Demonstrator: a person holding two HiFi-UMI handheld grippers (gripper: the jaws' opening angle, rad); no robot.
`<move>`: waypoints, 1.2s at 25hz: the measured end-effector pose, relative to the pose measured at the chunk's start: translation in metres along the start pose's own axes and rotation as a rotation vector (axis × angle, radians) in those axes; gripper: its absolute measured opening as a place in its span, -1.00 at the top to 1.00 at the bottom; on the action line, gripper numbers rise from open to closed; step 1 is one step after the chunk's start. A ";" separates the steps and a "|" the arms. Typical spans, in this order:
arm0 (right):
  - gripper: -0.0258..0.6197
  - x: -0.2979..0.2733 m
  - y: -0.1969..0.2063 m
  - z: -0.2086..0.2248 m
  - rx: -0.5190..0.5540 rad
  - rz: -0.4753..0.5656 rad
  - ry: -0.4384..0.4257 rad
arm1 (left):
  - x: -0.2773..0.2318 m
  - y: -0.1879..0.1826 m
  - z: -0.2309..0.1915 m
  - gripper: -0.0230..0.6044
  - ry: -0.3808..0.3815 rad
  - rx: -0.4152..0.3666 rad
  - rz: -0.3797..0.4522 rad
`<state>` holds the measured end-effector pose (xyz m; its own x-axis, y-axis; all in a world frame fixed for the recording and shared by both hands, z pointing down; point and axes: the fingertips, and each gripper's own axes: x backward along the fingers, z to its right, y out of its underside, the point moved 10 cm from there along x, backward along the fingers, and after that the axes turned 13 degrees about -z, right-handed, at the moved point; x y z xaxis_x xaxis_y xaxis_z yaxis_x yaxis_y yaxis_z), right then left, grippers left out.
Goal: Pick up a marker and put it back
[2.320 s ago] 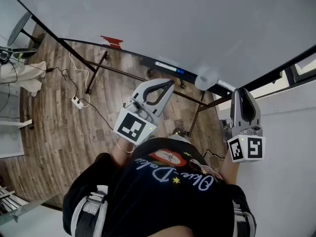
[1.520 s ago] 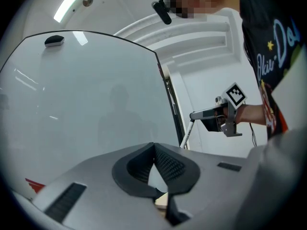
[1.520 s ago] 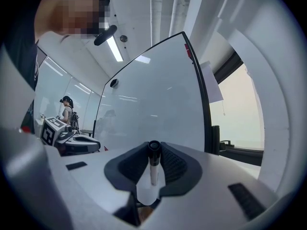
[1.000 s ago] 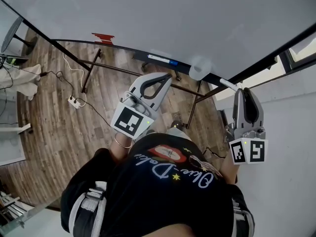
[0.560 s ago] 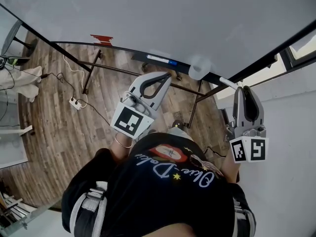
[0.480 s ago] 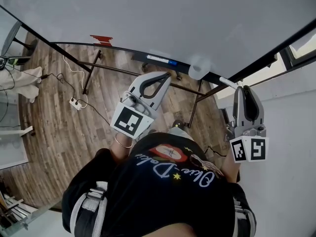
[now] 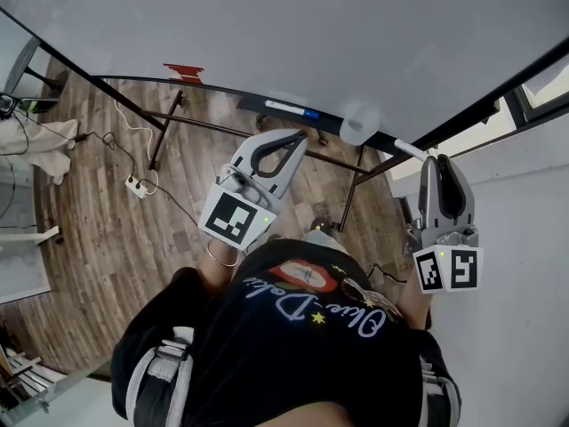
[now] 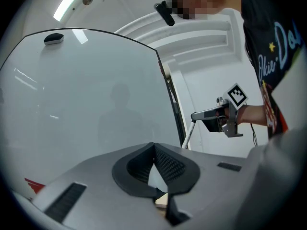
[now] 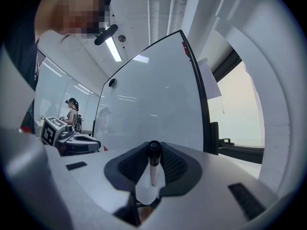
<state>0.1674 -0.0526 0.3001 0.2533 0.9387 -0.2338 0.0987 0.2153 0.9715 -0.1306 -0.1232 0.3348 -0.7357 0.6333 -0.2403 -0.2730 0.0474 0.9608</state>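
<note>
Now the marker point(image 9: 153, 169), white with a black cap, is clamped between the fingers of the right gripper point(image 9: 153, 147); the fingers of the left gripper point(image 8: 154, 146) are together, holding nothing

Head view: I log the whiteboard point(image 7: 311, 34) across the frame's top. Below its lower edge, at centre, sits the left gripper point(image 7: 300, 137); at right, the right gripper point(image 7: 433, 161), with the marker point(image 9: 153, 169) between its jaws. At left, a power strip point(image 7: 136, 183) lies on the floor point(image 7: 80, 238).
</note>
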 end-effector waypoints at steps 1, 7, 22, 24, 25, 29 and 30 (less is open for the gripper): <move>0.70 0.000 0.000 0.000 0.000 0.000 -0.002 | 0.000 0.000 0.000 0.92 -0.002 0.002 -0.001; 0.70 -0.004 0.000 0.000 -0.001 0.004 -0.016 | 0.003 0.000 0.000 0.92 -0.014 0.011 -0.005; 0.70 -0.029 0.001 0.000 0.001 0.000 -0.103 | 0.015 0.003 -0.002 0.92 -0.092 0.021 -0.031; 0.70 -0.035 0.002 0.000 0.001 -0.003 -0.117 | 0.017 0.003 -0.004 0.92 -0.108 0.023 -0.037; 0.70 -0.038 0.003 0.000 0.001 -0.005 -0.124 | 0.019 0.004 -0.004 0.92 -0.116 0.024 -0.038; 0.70 -0.049 0.006 -0.001 -0.001 -0.014 -0.152 | 0.023 0.005 -0.005 0.92 -0.146 0.032 -0.048; 0.70 -0.051 0.007 -0.001 -0.003 -0.015 -0.159 | 0.024 0.005 -0.006 0.92 -0.152 0.033 -0.052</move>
<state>0.1546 -0.0990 0.3189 0.4006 0.8811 -0.2512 0.1012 0.2299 0.9679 -0.1531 -0.1122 0.3335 -0.6180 0.7390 -0.2683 -0.2854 0.1070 0.9524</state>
